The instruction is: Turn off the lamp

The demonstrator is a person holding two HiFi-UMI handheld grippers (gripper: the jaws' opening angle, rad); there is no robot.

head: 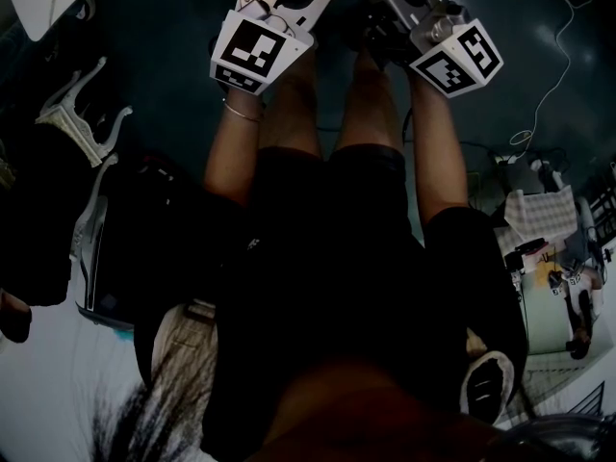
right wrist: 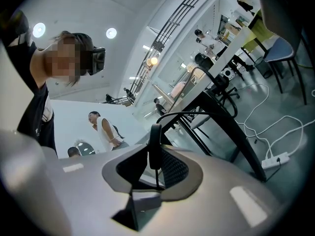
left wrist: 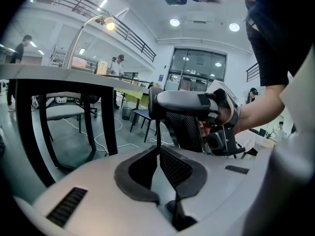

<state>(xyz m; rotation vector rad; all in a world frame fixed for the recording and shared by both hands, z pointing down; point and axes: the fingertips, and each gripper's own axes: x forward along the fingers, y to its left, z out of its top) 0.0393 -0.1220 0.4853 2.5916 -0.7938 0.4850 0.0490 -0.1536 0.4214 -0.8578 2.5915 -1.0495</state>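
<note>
Holding left gripper (left wrist: 158, 149) and right gripper (right wrist: 155, 150) below the edge of the desk (left wrist: 74, 75), both jaw pairs closed, empty. Seeing desk lamp (left wrist: 109, 25) lit above, well apart.

Head view dim, murky; gripper views bright under ceiling lights (left wrist: 173, 22) and lit lamp (left wrist: 110, 26), edges bent.

So the left tongs (left wrist: 158, 149): matt grey plastic shell, black mesh-textured pads (left wrist: 174, 168). The lamp arm (left wrist: 80, 33) looks like shiny metal, desk top (left wrist: 59, 73) smooth, legs (left wrist: 110, 117) matt black, floor (left wrist: 69, 141) kinda glossy.
</note>
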